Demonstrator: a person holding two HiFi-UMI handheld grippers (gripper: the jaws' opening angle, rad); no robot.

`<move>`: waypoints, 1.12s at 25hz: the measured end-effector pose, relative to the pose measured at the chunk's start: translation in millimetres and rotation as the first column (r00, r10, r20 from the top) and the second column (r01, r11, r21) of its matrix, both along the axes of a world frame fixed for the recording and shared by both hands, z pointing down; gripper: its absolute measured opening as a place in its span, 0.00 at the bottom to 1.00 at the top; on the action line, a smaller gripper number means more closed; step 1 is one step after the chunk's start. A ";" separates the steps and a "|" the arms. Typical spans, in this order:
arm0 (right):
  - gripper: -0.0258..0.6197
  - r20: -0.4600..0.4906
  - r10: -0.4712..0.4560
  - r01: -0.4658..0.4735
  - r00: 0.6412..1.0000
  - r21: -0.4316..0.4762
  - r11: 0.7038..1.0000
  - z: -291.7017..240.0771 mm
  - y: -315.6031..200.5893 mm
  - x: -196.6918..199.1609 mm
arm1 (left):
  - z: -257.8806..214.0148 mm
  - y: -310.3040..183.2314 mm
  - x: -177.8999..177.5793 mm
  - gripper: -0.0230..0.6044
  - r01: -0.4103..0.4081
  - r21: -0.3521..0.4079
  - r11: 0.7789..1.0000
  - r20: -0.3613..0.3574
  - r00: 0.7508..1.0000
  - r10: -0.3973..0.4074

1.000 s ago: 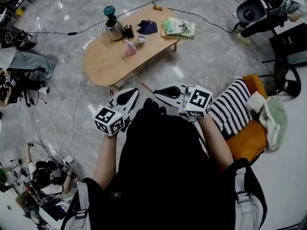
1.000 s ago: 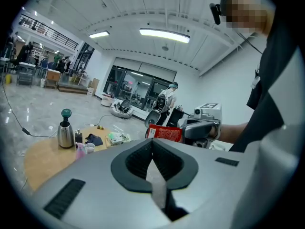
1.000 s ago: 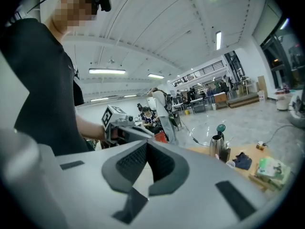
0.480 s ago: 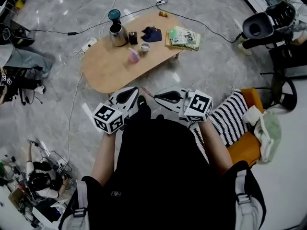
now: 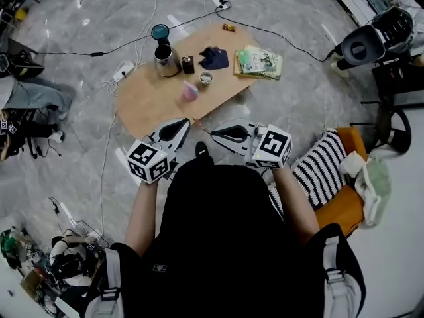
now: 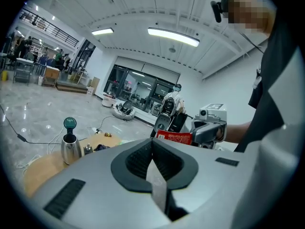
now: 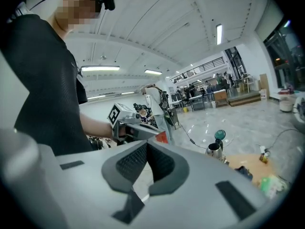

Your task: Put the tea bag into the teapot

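A red tea bag packet (image 5: 199, 126) is stretched between the tips of my two grippers, held in the air in front of the low wooden table (image 5: 147, 98). My left gripper (image 5: 186, 122) is shut on one end and my right gripper (image 5: 213, 132) on the other. In the left gripper view the packet (image 6: 174, 138) shows at the right gripper's tip, beyond my own closed jaws. The metal teapot (image 5: 165, 59) stands at the table's far left with its teal lid (image 5: 159, 32) raised; it also shows as the teapot (image 6: 70, 148) and the teapot (image 7: 214, 150).
On the table are a pink cup (image 5: 190, 91), a small bowl (image 5: 206, 78), a dark box (image 5: 188, 64), a dark cloth (image 5: 214, 57) and a stack of books (image 5: 259, 61). Cables (image 5: 106, 52) cross the floor. A striped cushion (image 5: 318, 166) lies on an orange seat at right.
The table has come nearer and lower in the head view. Both grippers have stayed tip to tip with the red packet between them.
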State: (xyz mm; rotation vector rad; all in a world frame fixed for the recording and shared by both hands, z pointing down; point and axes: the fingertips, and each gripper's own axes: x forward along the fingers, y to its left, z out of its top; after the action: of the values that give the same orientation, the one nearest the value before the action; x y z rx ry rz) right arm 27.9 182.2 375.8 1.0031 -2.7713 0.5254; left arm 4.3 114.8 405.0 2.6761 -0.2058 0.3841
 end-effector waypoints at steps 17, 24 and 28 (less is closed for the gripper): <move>0.05 0.012 -0.019 0.019 1.000 -0.014 1.000 17.3 -60.5 -18.6 | 12.4 -45.7 -8.0 0.05 -0.016 -0.017 1.000 0.011 1.000 0.016; 0.05 0.014 -0.054 0.054 0.998 -0.027 0.998 27.6 -80.1 -22.2 | 19.1 -63.8 -17.6 0.05 0.023 -0.023 0.999 0.024 0.999 -0.022; 0.05 0.026 -0.082 0.083 0.996 -0.038 0.996 33.2 -93.9 -23.1 | 24.4 -75.7 -24.0 0.05 0.059 -0.029 0.998 0.039 0.998 -0.057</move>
State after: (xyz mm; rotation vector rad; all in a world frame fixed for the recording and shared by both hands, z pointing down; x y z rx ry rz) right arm 4.9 88.3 409.1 0.8762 -2.7978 0.5811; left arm -19.7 39.1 429.5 2.6281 -0.2862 0.4170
